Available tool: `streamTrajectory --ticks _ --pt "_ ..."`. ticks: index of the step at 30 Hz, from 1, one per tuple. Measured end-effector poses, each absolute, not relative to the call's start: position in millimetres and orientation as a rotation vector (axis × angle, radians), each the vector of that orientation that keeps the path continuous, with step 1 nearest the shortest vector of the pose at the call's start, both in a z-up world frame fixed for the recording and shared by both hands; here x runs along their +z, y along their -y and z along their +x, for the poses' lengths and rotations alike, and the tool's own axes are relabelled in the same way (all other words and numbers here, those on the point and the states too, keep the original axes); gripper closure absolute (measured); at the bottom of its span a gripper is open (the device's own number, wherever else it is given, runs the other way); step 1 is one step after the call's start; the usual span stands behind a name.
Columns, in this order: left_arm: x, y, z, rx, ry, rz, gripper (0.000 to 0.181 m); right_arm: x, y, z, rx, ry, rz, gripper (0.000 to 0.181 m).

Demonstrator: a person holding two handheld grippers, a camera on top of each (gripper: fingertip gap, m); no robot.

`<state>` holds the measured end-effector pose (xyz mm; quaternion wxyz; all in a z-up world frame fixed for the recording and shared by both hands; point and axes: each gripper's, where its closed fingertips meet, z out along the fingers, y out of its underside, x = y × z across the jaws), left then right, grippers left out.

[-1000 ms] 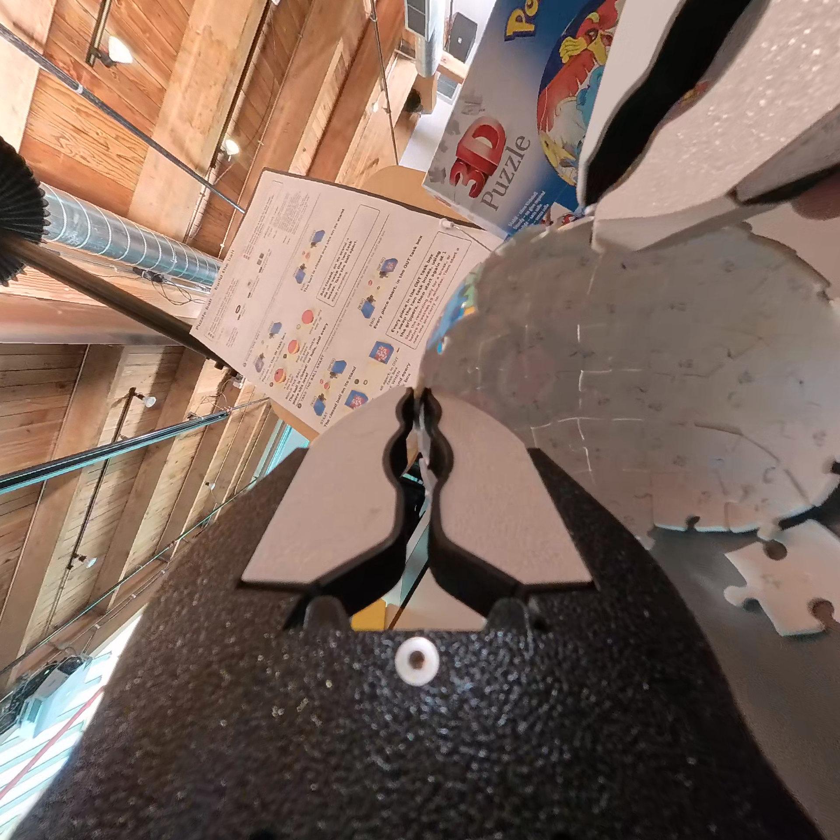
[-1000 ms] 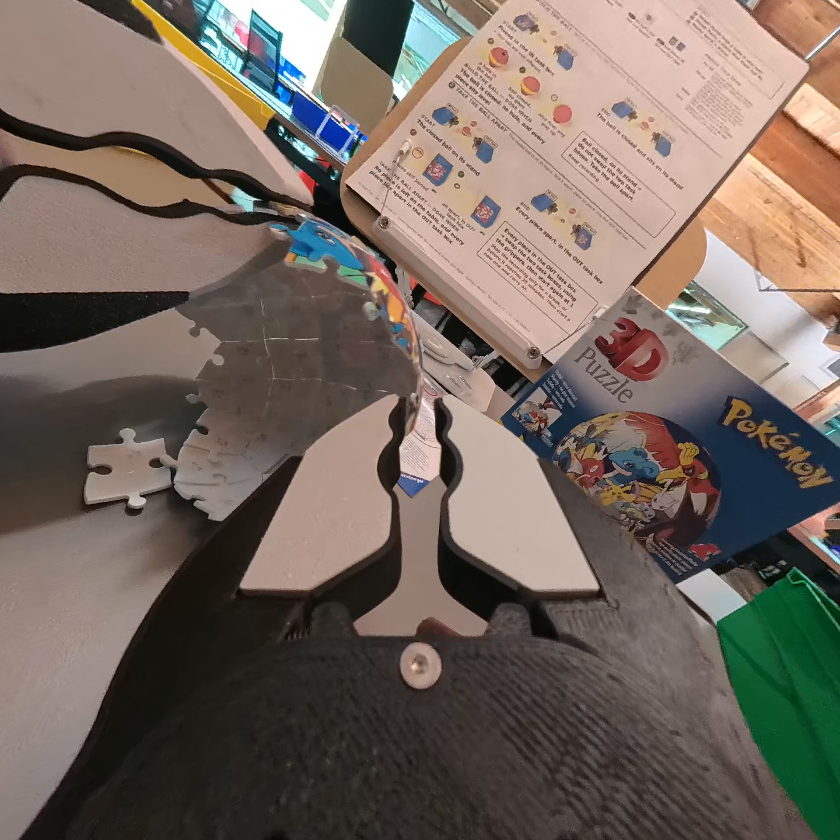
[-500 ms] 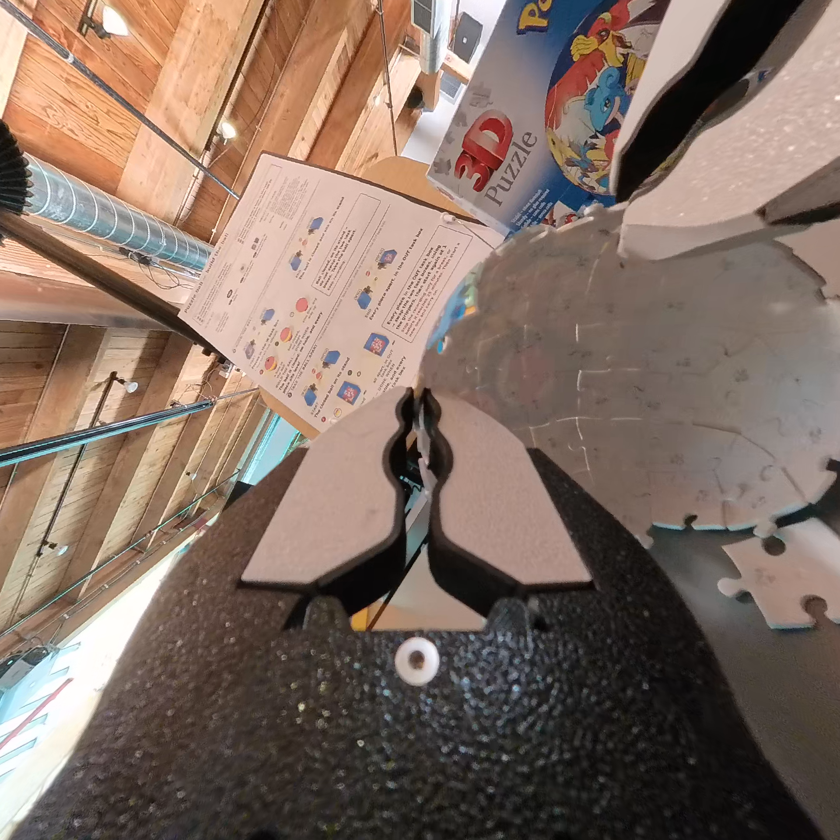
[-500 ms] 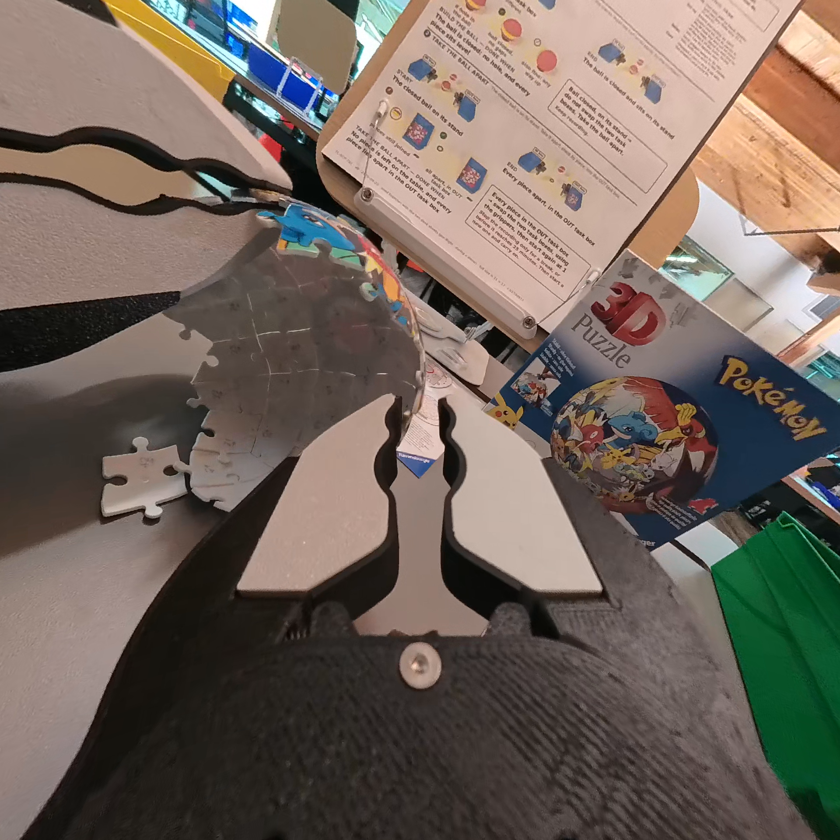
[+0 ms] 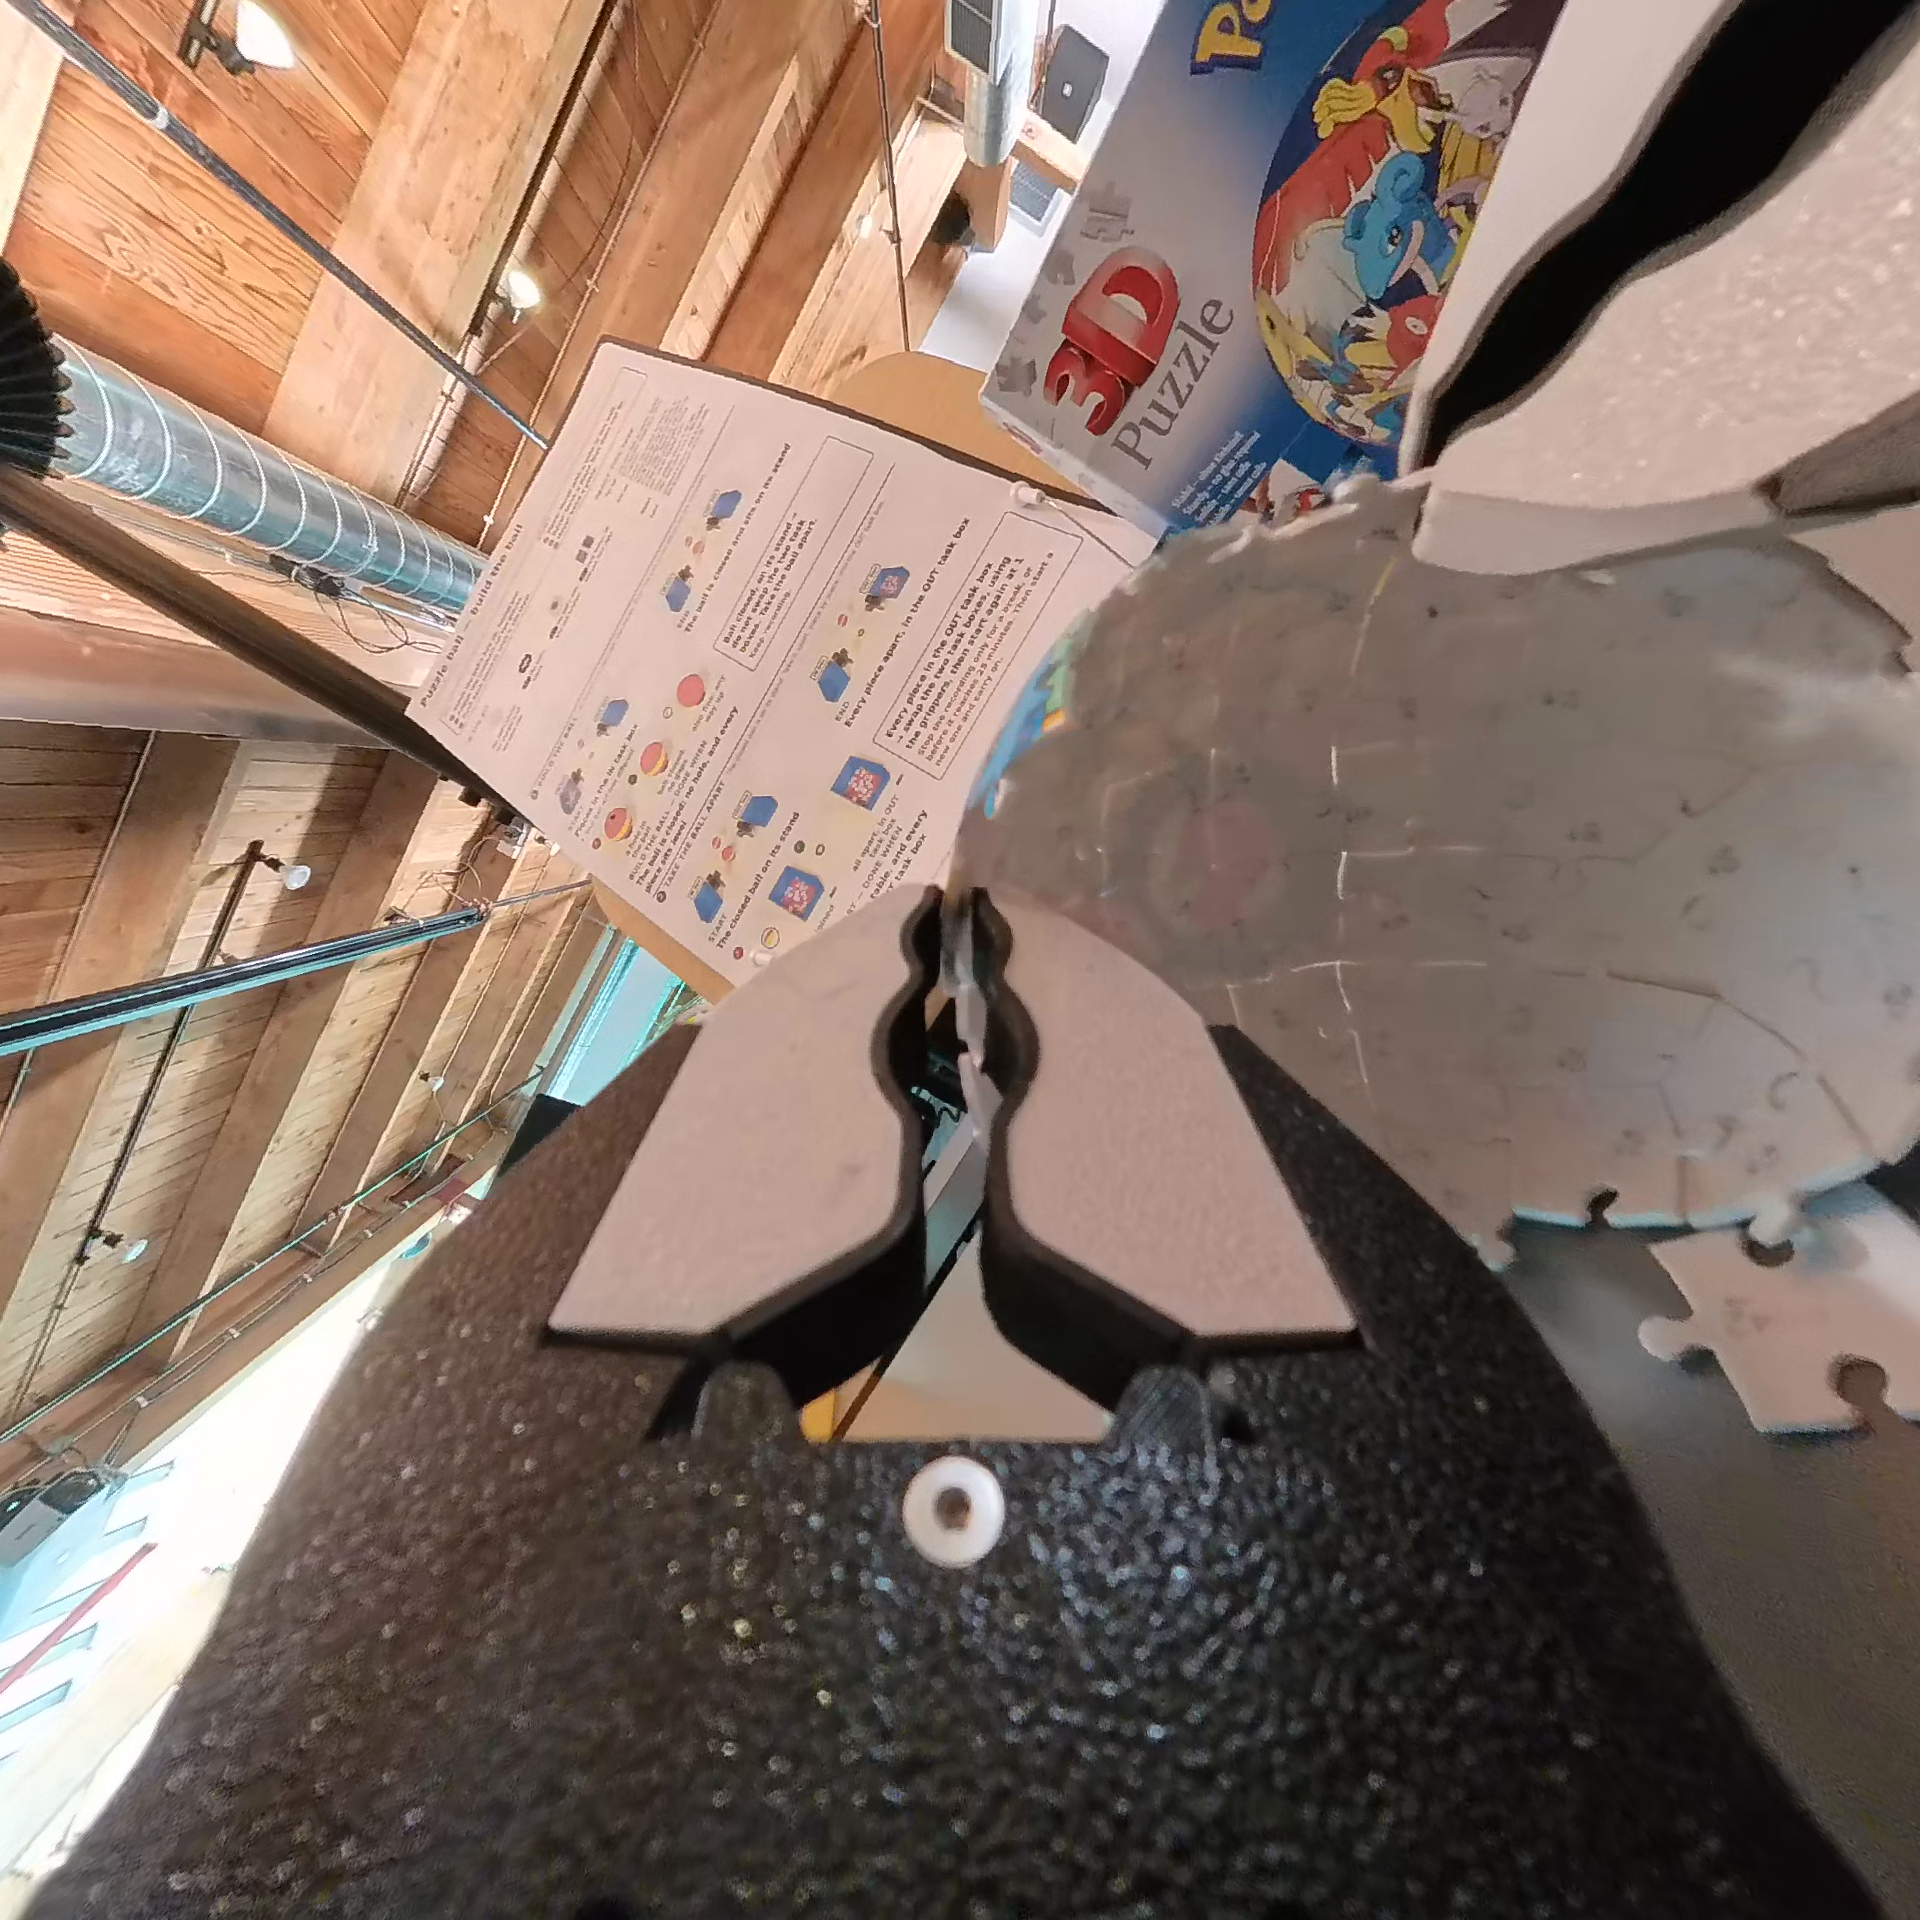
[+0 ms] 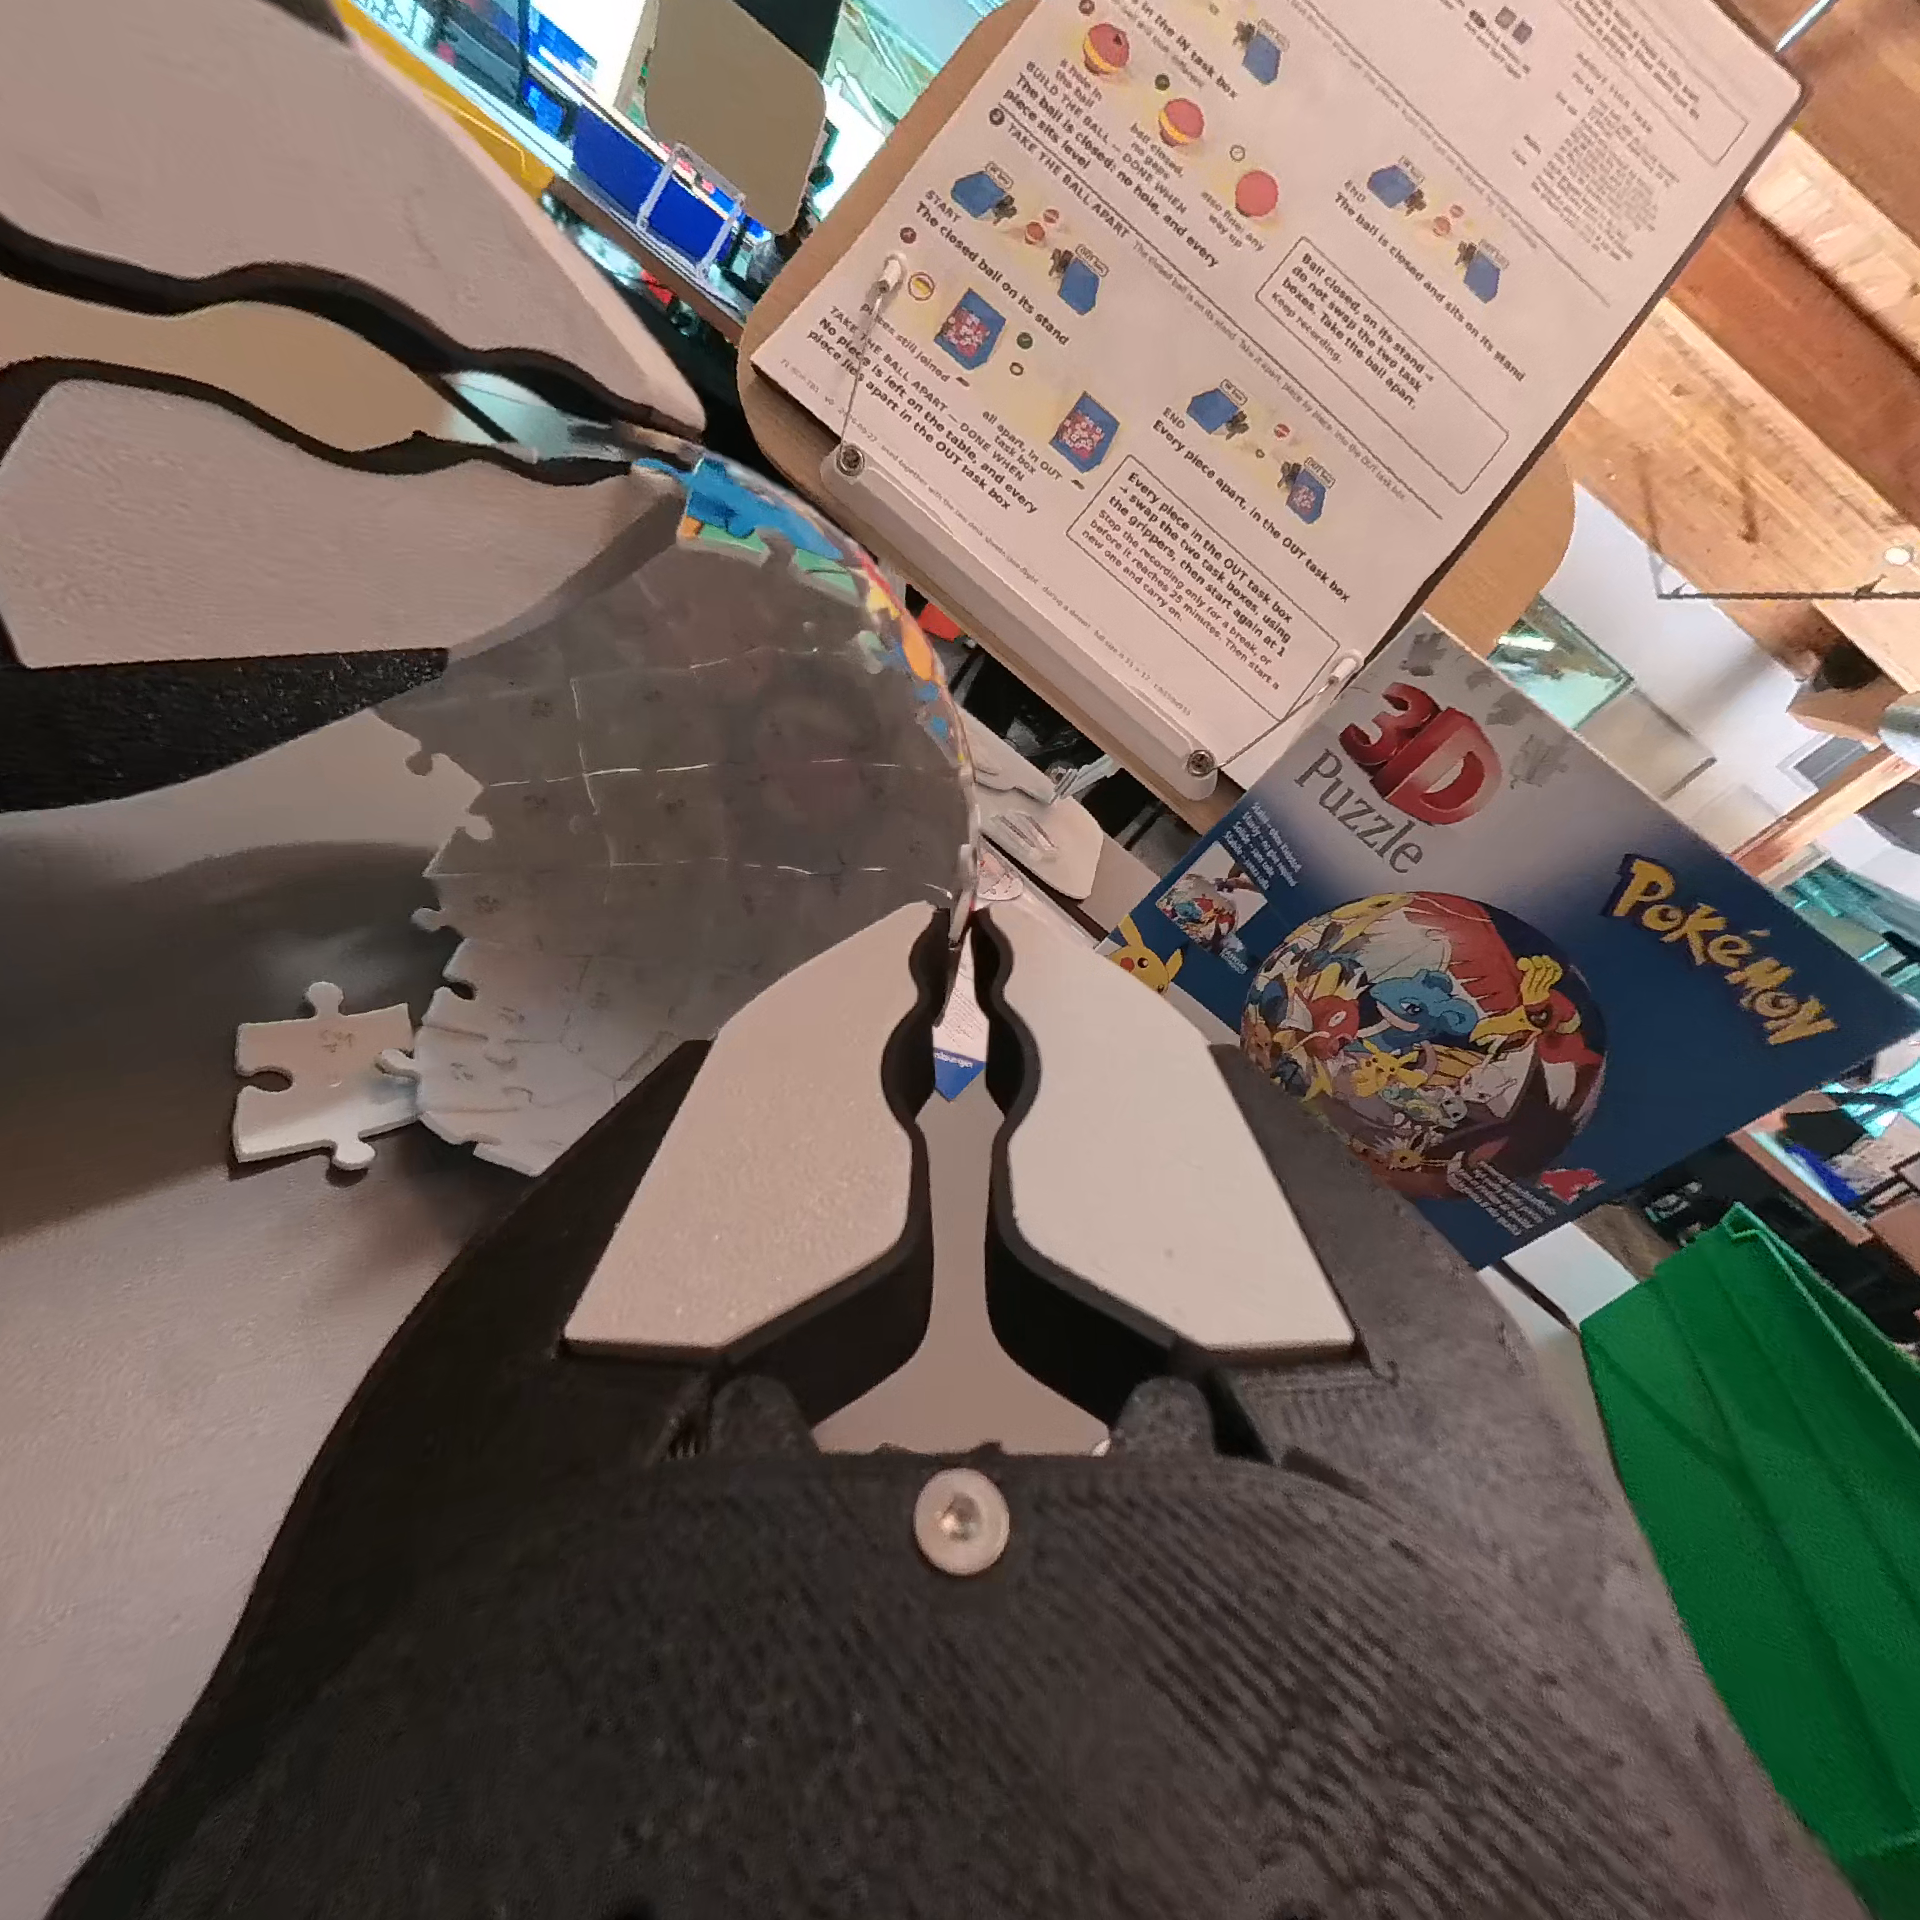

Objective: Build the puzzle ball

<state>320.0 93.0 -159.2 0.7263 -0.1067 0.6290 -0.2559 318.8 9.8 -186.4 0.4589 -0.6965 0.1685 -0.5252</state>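
Note:
A partly built puzzle ball [image 5: 1455, 883], a curved shell seen from its grey inside, stands on edge on the grey table [image 6: 156, 1455]. It also shows in the right wrist view [image 6: 675, 779], with a coloured outer rim. My left gripper [image 5: 961, 914] is shut on the shell's rim. My right gripper [image 6: 961, 930] is shut on the rim at another spot. Each gripper shows large in the other's view, the right one [image 5: 1662, 312] and the left one [image 6: 312, 468]. One loose white piece [image 5: 1766, 1340] lies flat against the shell's lower edge; the right wrist view shows it too [image 6: 322, 1081].
A printed instruction sheet [image 6: 1247, 312] on a tilted board stands behind the shell. The blue puzzle box [image 6: 1455, 987] leans beside it. A green bag [image 6: 1766, 1507] is at the right. Wooden ceiling and a duct [image 5: 260, 499] fill the left wrist view. Left tips to right tips: about 9 cm.
My right gripper's jaws stood wider half a second ago and have closed again on the rim. The shell and loose piece have shifted slightly in both views. The left grip is unchanged.

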Motion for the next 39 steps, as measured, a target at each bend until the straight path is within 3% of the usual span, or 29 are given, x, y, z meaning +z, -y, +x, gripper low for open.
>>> streamTrajectory --ticks 8,11,20,30,39 --pt "-157 -91 317 -0.571 -1.376 -0.218 0.173 -189 -9 321 -1.373 -0.383 -1.743 0.176" --pt "-162 -92 314 -0.593 -1.412 -0.226 0.158 -189 -11 320 -1.399 -0.361 -1.744 0.176" --pt "-173 -113 301 -0.713 -1.522 -0.342 0.136 -185 -19 314 -1.475 -0.264 -1.744 0.176" --pt "-191 -118 313 -0.734 -1.676 -0.421 0.147 -185 -19 313 -1.491 -0.237 -1.747 0.176" --pt "-181 -117 320 -0.669 -1.598 -0.419 0.171 -191 -16 313 -1.447 -0.264 -1.774 0.174"
